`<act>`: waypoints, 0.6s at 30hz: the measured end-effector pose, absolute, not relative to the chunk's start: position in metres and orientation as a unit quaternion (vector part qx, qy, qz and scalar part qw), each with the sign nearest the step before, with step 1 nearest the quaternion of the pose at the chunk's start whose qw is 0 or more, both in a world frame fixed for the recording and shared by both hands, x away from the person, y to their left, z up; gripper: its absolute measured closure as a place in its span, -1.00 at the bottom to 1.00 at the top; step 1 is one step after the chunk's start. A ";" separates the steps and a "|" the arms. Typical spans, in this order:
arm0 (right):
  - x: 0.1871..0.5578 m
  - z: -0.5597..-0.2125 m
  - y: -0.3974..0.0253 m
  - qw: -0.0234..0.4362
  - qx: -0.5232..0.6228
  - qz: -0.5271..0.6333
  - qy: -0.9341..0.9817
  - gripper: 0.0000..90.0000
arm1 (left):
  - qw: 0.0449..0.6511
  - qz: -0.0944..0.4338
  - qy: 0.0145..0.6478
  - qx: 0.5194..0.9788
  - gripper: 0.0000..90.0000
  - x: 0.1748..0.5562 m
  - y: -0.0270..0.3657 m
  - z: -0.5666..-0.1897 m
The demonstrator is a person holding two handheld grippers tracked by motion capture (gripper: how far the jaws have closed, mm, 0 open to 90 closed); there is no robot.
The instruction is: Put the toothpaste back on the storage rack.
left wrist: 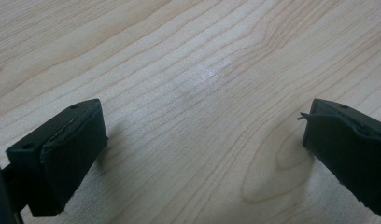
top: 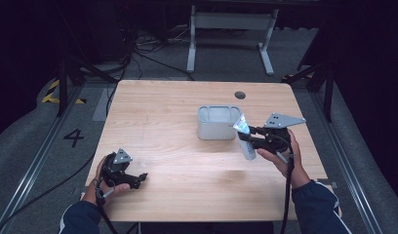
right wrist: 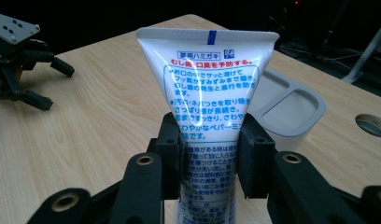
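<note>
Right tongs [right wrist: 209, 149]: clamped on upright tube [right wrist: 208, 88], bin [top: 217, 122] just beyond; next, likely lowering tube in. Left tongs [left wrist: 202, 149]: wide open, empty, on tabletop [top: 187, 165].

I see a wooden table [top: 158, 112] with a round hole [top: 240, 95], cables [top: 144, 52] on the grey floor [top: 41, 146], and a painted 4 [top: 73, 138]

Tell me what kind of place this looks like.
Probably a lab or studio set up for recording: a lone wooden table on grey carpet, black curtains around it, loose cables on the floor, and a floor mark "4".
</note>
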State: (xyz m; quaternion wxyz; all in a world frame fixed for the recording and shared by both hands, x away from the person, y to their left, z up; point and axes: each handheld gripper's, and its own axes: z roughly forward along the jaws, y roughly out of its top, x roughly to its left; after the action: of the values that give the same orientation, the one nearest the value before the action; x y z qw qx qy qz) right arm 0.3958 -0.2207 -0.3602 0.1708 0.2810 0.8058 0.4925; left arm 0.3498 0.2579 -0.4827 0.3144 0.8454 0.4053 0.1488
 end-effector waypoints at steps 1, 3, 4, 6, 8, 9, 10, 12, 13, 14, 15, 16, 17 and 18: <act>0.396 -0.360 -0.220 0.171 0.280 0.495 0.805 0.49 | 0.315 0.149 0.405 0.846 -1.00 0.350 0.258 -0.483; 0.398 -0.358 -0.218 0.171 0.280 0.497 0.803 0.49 | 0.315 0.149 0.405 0.845 -1.00 0.350 0.258 -0.483; 0.398 -0.358 -0.217 0.172 0.279 0.497 0.803 0.49 | 0.315 0.149 0.405 0.846 -1.00 0.350 0.258 -0.483; 0.400 -0.357 -0.216 0.172 0.280 0.499 0.802 0.49 | 0.315 0.149 0.405 0.846 -1.00 0.350 0.258 -0.483; 0.401 -0.356 -0.214 0.172 0.277 0.501 0.802 0.49 | 0.314 0.149 0.405 0.846 -1.00 0.350 0.258 -0.483; 0.402 -0.355 -0.214 0.172 0.277 0.502 0.801 0.49 | 0.314 0.149 0.405 0.846 -1.00 0.350 0.258 -0.483; 0.402 -0.354 -0.213 0.172 0.277 0.502 0.801 0.49 | 0.315 0.149 0.405 0.845 -1.00 0.350 0.258 -0.483; 0.403 -0.353 -0.211 0.173 0.276 0.502 0.801 0.49 | 0.314 0.148 0.405 0.846 -1.00 0.350 0.258 -0.483; 0.404 -0.352 -0.210 0.173 0.275 0.502 0.802 0.49 | 0.314 0.148 0.405 0.846 -1.00 0.350 0.258 -0.483; 0.405 -0.351 -0.209 0.173 0.273 0.502 0.802 0.49 | 0.314 0.149 0.405 0.846 -1.00 0.350 0.258 -0.483; 0.405 -0.350 -0.208 0.171 0.270 0.503 0.803 0.49 | 0.314 0.148 0.405 0.846 -1.00 0.350 0.258 -0.483; 0.406 -0.349 -0.207 0.171 0.267 0.504 0.803 0.49 | 0.314 0.148 0.405 0.846 -1.00 0.350 0.258 -0.483; 0.406 -0.347 -0.206 0.170 0.268 0.504 0.803 0.49 | 0.314 0.148 0.405 0.846 -1.00 0.350 0.258 -0.483; 0.406 -0.346 -0.204 0.173 0.265 0.505 0.803 0.49 | 0.314 0.148 0.405 0.846 -1.00 0.350 0.258 -0.483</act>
State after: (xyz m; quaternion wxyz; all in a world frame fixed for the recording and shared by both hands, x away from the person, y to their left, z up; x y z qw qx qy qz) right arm 0.4064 -0.2044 -0.3461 0.1726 0.2652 0.8028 0.5054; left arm 0.3499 0.2580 -0.4826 0.3142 0.8457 0.4051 0.1481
